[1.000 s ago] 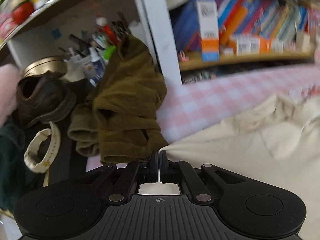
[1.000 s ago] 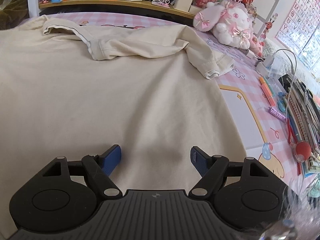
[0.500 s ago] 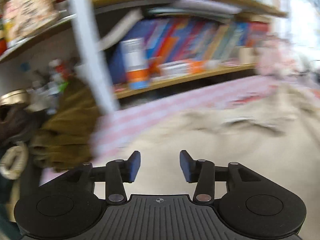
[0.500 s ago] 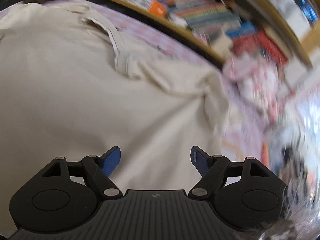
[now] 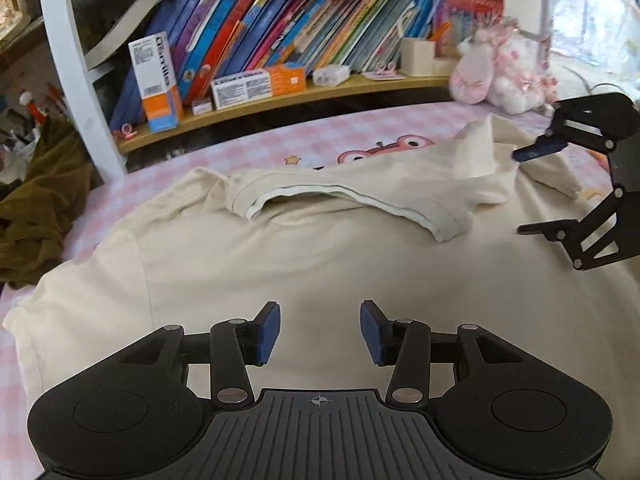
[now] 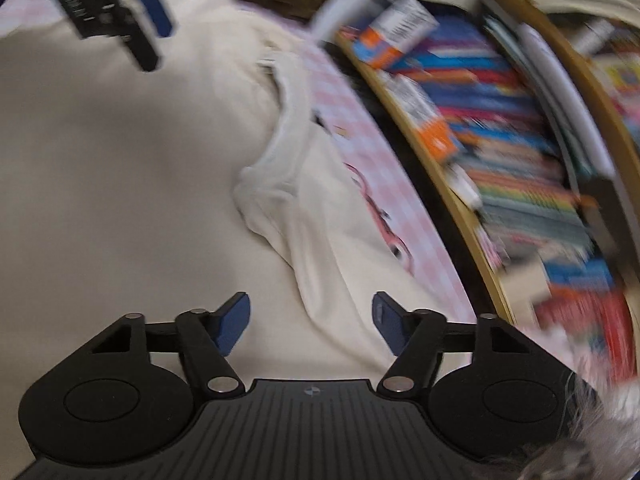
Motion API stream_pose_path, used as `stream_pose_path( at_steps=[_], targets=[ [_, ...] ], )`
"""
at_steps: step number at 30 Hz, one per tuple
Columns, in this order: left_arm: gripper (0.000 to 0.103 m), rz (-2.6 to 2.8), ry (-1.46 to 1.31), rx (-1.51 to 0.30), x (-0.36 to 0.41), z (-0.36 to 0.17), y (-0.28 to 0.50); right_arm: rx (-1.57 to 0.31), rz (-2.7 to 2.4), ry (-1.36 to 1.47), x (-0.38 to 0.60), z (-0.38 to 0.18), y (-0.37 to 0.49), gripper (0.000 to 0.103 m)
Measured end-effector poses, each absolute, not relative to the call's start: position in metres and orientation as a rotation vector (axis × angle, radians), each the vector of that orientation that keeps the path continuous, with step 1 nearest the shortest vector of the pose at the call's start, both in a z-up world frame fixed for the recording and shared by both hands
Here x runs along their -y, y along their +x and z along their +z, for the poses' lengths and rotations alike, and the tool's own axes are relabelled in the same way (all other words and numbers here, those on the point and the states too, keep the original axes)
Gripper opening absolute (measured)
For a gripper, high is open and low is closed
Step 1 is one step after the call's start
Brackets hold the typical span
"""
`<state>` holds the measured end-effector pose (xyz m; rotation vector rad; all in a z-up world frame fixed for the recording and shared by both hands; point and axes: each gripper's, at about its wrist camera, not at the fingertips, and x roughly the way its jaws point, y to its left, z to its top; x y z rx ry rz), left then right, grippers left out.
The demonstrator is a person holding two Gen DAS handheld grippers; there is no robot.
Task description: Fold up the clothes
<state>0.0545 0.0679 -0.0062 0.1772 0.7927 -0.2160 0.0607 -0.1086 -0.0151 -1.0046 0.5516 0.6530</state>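
one cream t-shirt [image 5: 320,248] lies spread on the pink checked cloth [image 5: 248,148], its collar at twelve o'clock toward the bookshelf [image 5: 280,96]. the left gripper [image 5: 320,330] hovers over the shirt's body, fingers spread, nothing between them. the right gripper [image 6: 311,322], at three o'clock, is closing around a raised fold, pads not yet pressing.

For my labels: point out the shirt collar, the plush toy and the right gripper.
Collar [image 5: 344,194]: left wrist view, on the ribbed neckband.
Plush toy [image 5: 502,74]: left wrist view, on its pink and white body.
Right gripper [image 6: 310,322]: right wrist view, midway between its blue fingertips; jaws closing, nothing pinched.
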Motion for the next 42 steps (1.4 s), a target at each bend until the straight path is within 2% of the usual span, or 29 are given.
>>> stream_pose_path(
  at_steps=[6, 7, 8, 11, 13, 14, 15, 16, 20, 21, 27, 33, 34, 35, 36, 42],
  targets=[
    [0.045, -0.169, 0.17, -0.802, -0.062, -0.002, 0.059, -0.583, 0.824, -1.042, 0.098, -0.018, 0.101, 0.034],
    [0.045, -0.163, 0.169, -0.803, -0.062, -0.002, 0.059, -0.603, 0.852, -1.031, 0.097, -0.015, 0.11, 0.023],
    [0.045, -0.161, 0.171, -0.802, -0.063, -0.001, 0.061, -0.623, 0.88, -1.019, 0.097, -0.012, 0.118, 0.004],
    [0.045, -0.163, 0.184, -0.792, -0.067, 0.001, 0.07, -0.62, 0.821, -0.916, 0.103, 0.007, 0.16, 0.004],
    [0.045, -0.149, 0.204, -0.795, -0.071, 0.001, 0.086, -0.596, 0.573, -0.759, 0.116, 0.025, 0.212, 0.004],
    [0.045, -0.138, 0.214, -0.797, -0.072, 0.0, 0.094, -0.587, 0.431, -0.676, 0.123, 0.031, 0.236, 0.01],
    [0.045, -0.128, 0.223, -0.795, -0.073, 0.0, 0.102, -0.575, 0.289, -0.592, 0.131, 0.037, 0.261, 0.02],
    [0.045, -0.12, 0.232, -0.793, -0.074, 0.0, 0.11, -0.599, 0.243, -0.55, 0.138, 0.037, 0.271, 0.037],
    [0.047, -0.11, 0.251, -0.779, -0.083, 0.002, 0.137, -0.646, 0.175, -0.451, 0.165, 0.035, 0.277, 0.042],
    [0.051, -0.113, 0.253, -0.772, -0.086, 0.003, 0.143, -0.661, 0.197, -0.445, 0.172, 0.034, 0.268, 0.044],
    [0.052, -0.119, 0.291, -0.741, -0.102, 0.003, 0.191, -0.785, 0.234, -0.427, 0.207, 0.017, 0.199, 0.048],
    [0.054, -0.165, 0.318, -0.804, -0.091, -0.019, 0.257, -0.848, 0.166, -0.289, 0.234, 0.016, 0.123, 0.056],
    [0.047, -0.167, 0.315, -0.82, -0.09, -0.025, 0.266, -0.844, 0.16, -0.275, 0.236, 0.017, 0.115, 0.058],
    [0.032, -0.169, 0.311, -0.837, -0.089, -0.03, 0.275, -0.84, 0.148, -0.264, 0.235, 0.017, 0.107, 0.06],
    [0.003, -0.176, 0.31, -0.84, -0.088, -0.032, 0.281, -0.836, 0.134, -0.252, 0.234, 0.018, 0.1, 0.06],
    [0.003, -0.097, 0.338, -0.849, -0.087, -0.033, 0.324, -0.836, 0.082, -0.191, 0.225, 0.017, 0.089, 0.061]
  ],
)
